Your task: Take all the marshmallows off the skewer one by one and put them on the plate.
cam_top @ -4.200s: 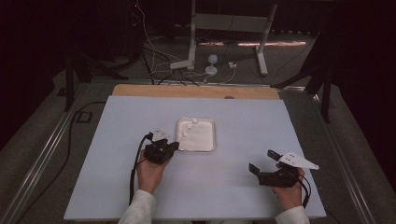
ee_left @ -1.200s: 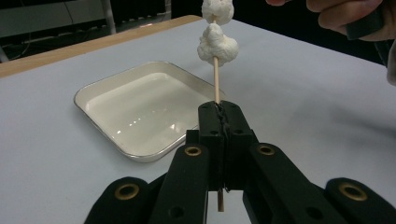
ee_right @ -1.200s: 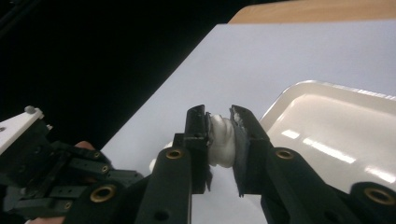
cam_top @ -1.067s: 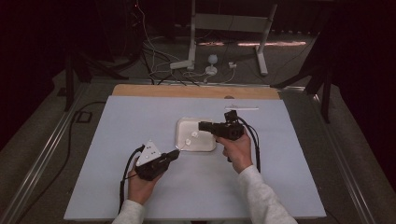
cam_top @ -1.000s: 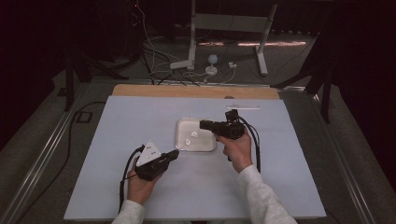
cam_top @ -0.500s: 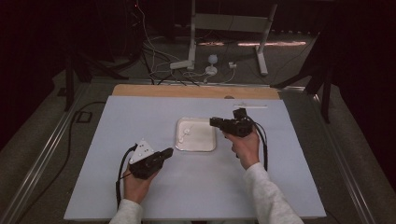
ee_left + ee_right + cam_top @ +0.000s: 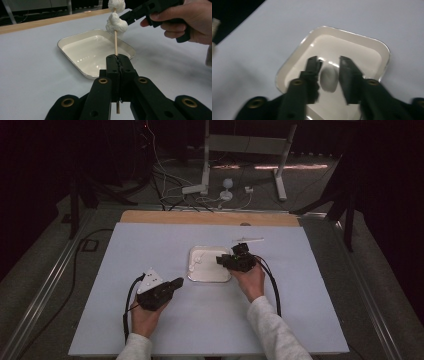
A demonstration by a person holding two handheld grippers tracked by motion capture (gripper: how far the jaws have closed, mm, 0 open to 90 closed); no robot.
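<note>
High view: pale blue-grey sheet (image 7: 165,330) covers the table, w/ a bare wood strip (image 7: 200,217) along the far edge. Floor beyond is dark grey, w/ loose cables (image 7: 175,195) and a white stand's legs (image 7: 240,150); room past that is black. A white stick-like item (image 7: 248,240) lies on the sheet just behind the tray, too small to tell what.

White tray (image 7: 200,276) sits mid-table. Right gripper (image 7: 220,260) is over the tray's right side; left gripper (image 7: 179,282) is near the tray's left front corner, apart from it.

Left gripper view: jaws are together, clamped on a thin wooden skewer (image 7: 115,43), upright, w/ two white marshmallows (image 7: 114,22) threaded on its upper part. Tray (image 7: 72,41) is behind it, glossy inside. The other hand (image 7: 190,20) w/ its gripper is at top right, jaws near the lower marshmallow.

Right gripper view (blurred): jaws are apart and have just been opening. A white marshmallow piece (image 7: 329,78) shows between them, against the tray floor (image 7: 362,55); pads don't press on it.
</note>
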